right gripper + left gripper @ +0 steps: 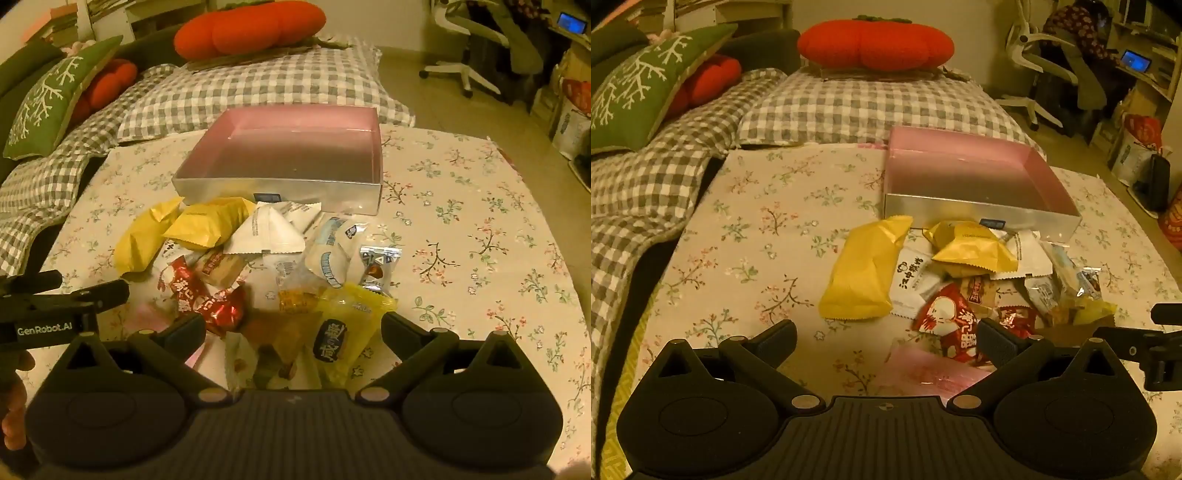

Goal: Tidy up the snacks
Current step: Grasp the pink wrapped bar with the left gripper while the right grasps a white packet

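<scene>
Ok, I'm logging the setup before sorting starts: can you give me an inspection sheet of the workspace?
Surface: floral tablecloth, flat.
Job's things: pink-lined box, open, nothing seen inside; snack packets heaped on its near side, among them a long yellow packet and a red packet.
Clutter: nothing seen apart from the snacks.
Grippers: left tool and right tool open above the heap, holding nothing.
Cables: nothing seen.
Surroundings: checked bedding, orange pumpkin cushion, green cushion, white desk chair.
</scene>
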Action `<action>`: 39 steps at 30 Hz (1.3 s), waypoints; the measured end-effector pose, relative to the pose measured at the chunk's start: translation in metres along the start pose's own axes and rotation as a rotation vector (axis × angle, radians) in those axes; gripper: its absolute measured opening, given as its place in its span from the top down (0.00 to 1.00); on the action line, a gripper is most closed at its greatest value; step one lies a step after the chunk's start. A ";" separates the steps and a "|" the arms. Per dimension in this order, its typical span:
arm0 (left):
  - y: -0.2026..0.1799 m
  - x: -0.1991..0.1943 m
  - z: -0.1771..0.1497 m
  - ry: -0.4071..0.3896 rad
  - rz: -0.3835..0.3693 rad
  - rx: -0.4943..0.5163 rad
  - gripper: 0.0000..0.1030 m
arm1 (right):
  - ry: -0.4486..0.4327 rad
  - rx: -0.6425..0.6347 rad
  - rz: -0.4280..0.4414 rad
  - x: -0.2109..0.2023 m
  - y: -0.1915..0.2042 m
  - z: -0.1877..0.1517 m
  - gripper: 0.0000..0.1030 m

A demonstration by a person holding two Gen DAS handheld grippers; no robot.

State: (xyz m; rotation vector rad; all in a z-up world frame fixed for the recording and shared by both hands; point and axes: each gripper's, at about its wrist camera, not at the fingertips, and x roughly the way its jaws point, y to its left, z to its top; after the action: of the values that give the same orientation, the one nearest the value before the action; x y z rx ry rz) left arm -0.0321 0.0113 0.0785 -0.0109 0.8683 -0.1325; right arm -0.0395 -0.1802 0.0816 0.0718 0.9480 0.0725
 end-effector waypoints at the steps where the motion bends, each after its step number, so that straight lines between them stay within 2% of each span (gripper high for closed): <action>1: 0.000 0.000 0.000 -0.003 0.002 0.000 0.00 | 0.003 -0.003 -0.002 0.001 0.000 0.000 0.03; 4: 0.001 0.001 0.000 -0.003 0.003 0.006 0.00 | 0.023 0.005 0.012 0.006 0.007 0.001 0.04; 5: 0.001 0.001 0.000 0.001 -0.002 0.003 0.00 | 0.031 0.019 0.029 0.004 -0.002 -0.002 0.05; 11: -0.003 0.012 -0.007 0.061 -0.065 -0.018 0.00 | 0.128 0.062 0.059 0.013 -0.008 -0.007 0.10; 13: -0.007 0.016 -0.010 0.076 -0.061 -0.006 0.00 | 0.135 0.052 0.068 0.016 -0.007 -0.009 0.11; 16: -0.009 0.022 -0.014 0.100 -0.060 0.001 0.00 | 0.210 0.058 0.097 0.020 -0.002 -0.009 0.13; 18: -0.009 0.026 -0.016 0.118 -0.060 -0.003 0.00 | 0.224 0.045 0.094 0.022 0.000 -0.009 0.13; 22: -0.013 0.037 -0.020 0.152 -0.053 0.011 0.00 | 0.267 0.013 0.091 0.033 0.004 -0.015 0.20; 24: -0.016 0.041 -0.022 0.168 -0.056 0.020 0.00 | 0.256 -0.017 0.066 0.034 0.007 -0.015 0.26; 25: -0.017 0.042 -0.023 0.173 -0.060 0.025 0.00 | 0.257 -0.028 0.054 0.034 0.007 -0.015 0.36; 26: -0.018 0.043 -0.024 0.174 -0.066 0.029 0.00 | 0.256 -0.018 0.062 0.033 0.005 -0.014 0.41; 28: -0.021 0.043 -0.026 0.177 -0.082 0.040 0.00 | 0.259 -0.005 0.058 0.031 0.002 -0.011 0.45; 31: -0.028 0.044 -0.030 0.186 -0.086 0.072 0.00 | 0.233 0.038 0.116 0.025 -0.008 -0.014 0.53; 39: -0.036 0.057 -0.031 0.170 -0.092 0.107 0.00 | 0.179 0.066 0.099 0.022 -0.006 -0.009 0.55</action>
State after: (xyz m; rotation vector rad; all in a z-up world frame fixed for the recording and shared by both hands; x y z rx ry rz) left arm -0.0233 -0.0294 0.0179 0.0617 1.0295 -0.2689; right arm -0.0338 -0.1844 0.0584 0.1758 1.1260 0.1410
